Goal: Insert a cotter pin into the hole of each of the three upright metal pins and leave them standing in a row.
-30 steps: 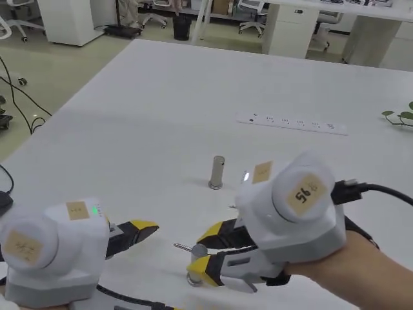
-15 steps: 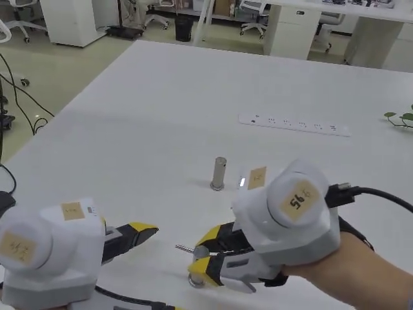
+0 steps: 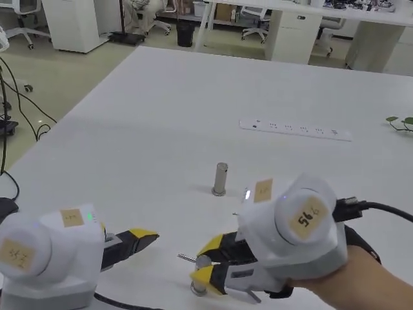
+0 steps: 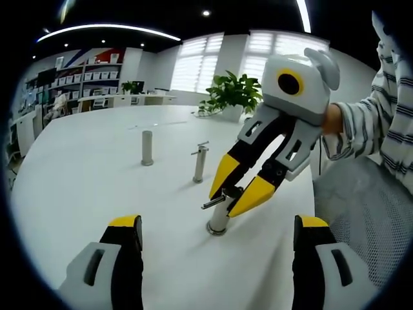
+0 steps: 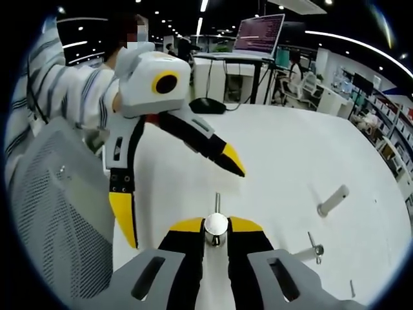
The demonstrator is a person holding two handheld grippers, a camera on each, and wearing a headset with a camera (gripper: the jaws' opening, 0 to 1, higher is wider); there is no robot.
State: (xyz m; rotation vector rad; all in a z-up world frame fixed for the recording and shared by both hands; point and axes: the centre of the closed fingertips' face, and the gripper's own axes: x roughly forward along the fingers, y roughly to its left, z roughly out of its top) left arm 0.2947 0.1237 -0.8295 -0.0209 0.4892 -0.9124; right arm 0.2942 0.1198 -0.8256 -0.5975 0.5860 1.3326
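Well beyond the clamped pin [image 4: 219, 218] lies a power strip [image 3: 295, 129].

white table [image 3: 129, 129] bears upright metal pins [image 3: 221, 179] and a power strip [image 3: 295, 129].

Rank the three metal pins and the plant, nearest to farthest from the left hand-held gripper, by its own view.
1. Clamped pin, in the right hand-held gripper, just ahead.
2. Middle pin, just behind it.
3. Bare pin, farther back, left.
4. Plant, far back, right of centre.
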